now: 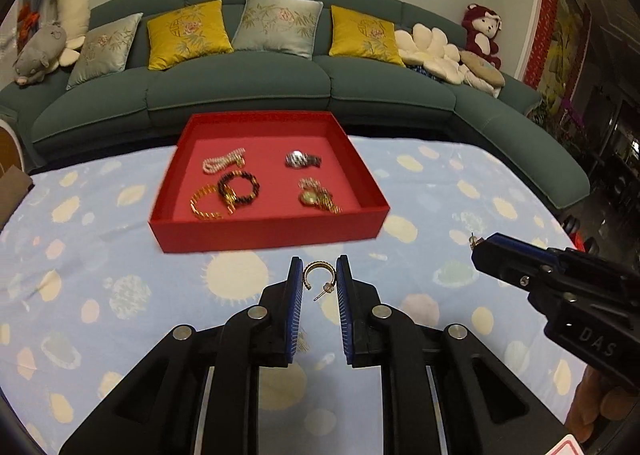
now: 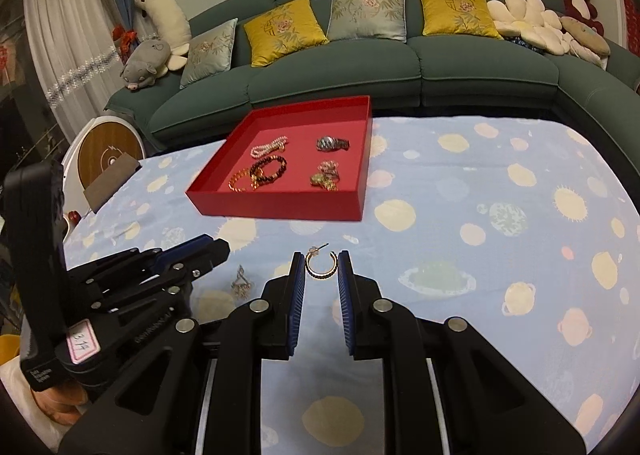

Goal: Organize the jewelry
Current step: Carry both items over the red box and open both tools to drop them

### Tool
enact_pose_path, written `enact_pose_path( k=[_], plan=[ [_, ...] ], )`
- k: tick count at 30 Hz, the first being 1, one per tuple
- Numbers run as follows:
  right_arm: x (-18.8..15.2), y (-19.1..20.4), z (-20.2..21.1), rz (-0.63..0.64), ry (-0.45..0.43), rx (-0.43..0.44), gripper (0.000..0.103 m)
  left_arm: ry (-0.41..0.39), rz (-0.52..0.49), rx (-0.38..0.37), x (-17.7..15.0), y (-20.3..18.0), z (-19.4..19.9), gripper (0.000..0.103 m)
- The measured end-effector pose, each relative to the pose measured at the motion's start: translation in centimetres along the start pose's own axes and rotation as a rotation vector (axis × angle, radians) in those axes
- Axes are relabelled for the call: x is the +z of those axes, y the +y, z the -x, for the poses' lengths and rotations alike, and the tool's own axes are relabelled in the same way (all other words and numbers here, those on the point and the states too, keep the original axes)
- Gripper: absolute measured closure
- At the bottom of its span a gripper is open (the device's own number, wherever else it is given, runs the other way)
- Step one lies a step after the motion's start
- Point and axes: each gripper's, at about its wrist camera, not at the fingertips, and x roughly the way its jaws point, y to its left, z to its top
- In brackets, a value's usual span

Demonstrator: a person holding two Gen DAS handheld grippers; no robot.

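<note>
A red tray [image 1: 272, 233] [image 2: 280, 207] stands on the blue patterned cloth. It holds a pearl bracelet [image 1: 222, 161], a silver watch [image 1: 303, 160], a dark bead bracelet [image 1: 239, 188], a gold chain bracelet [image 1: 204, 203] and a gold watch [image 1: 318, 199]. My left gripper [image 1: 319, 275] is open, its blue pads either side of a gold hoop earring [image 1: 314, 275] lying on the cloth. My right gripper [image 2: 321, 267] is open around a second gold hoop earring [image 2: 321, 265]. A small silver piece [image 2: 241, 283] lies left of it.
A green sofa [image 1: 240, 87] with yellow and grey cushions and plush toys runs behind the table. A round white and wood object [image 2: 108, 151] stands at the table's left end. Each gripper shows in the other's view, the right one [image 1: 478, 249] and the left one [image 2: 224, 247].
</note>
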Motion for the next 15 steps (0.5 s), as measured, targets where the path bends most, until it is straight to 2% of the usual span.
enact_pose_path(
  k=[4,8,12,15],
  plan=[
    [3.6,1.6,-0.2,0.037,-0.063,0.016,0.087,-0.071,0.029,0.038,4.4,2.4,2.0,0.089],
    [7.2,2.6,-1.8,0.030,-0.110,0.042,0.087,-0.124,0.004,0.077,8.5,4.0,2.2,0.089],
    [9.9,3.0,-4.8,0.026,-0.115,0.044,0.087,-0.147,-0.034,0.102,10.6,5.2,0.3,0.089],
    [10.9,2.9,-8.2,0.016,-0.080,0.034,0.087,-0.113,-0.036,0.110,11.0,6.1,-2.8,0.089]
  ],
)
